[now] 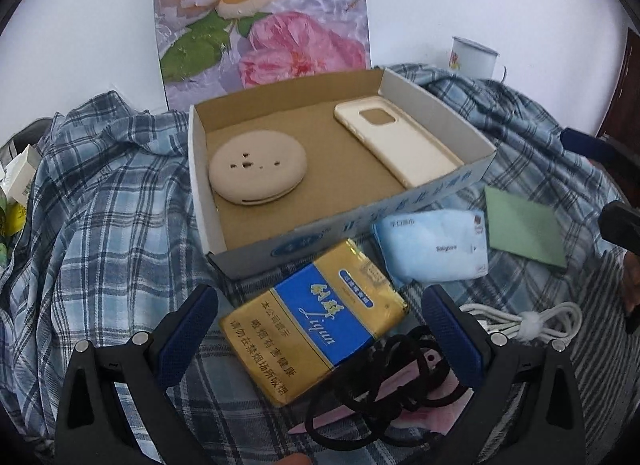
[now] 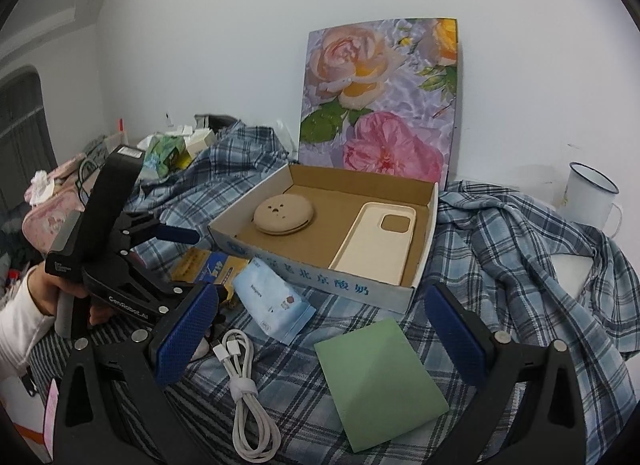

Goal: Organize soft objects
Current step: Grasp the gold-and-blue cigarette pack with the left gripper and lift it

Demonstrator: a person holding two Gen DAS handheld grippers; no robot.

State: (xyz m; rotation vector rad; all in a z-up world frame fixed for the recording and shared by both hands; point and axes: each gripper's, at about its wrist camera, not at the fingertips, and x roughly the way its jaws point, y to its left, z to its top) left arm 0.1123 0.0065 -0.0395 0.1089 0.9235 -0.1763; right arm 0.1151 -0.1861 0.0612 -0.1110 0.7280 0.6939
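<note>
An open cardboard box holds a round beige case and a cream phone case. In front of it on the plaid cloth lie a yellow-blue soft pack, a light blue tissue pack, a green pad, a white cable and black hair ties. My left gripper is open, its fingers either side of the yellow-blue pack; it also shows in the right wrist view. My right gripper is open and empty above the green pad.
A floral board leans on the wall behind the box. A white enamel mug stands at the right. Small boxes and clutter lie at the far left. A pink pouch sits further left.
</note>
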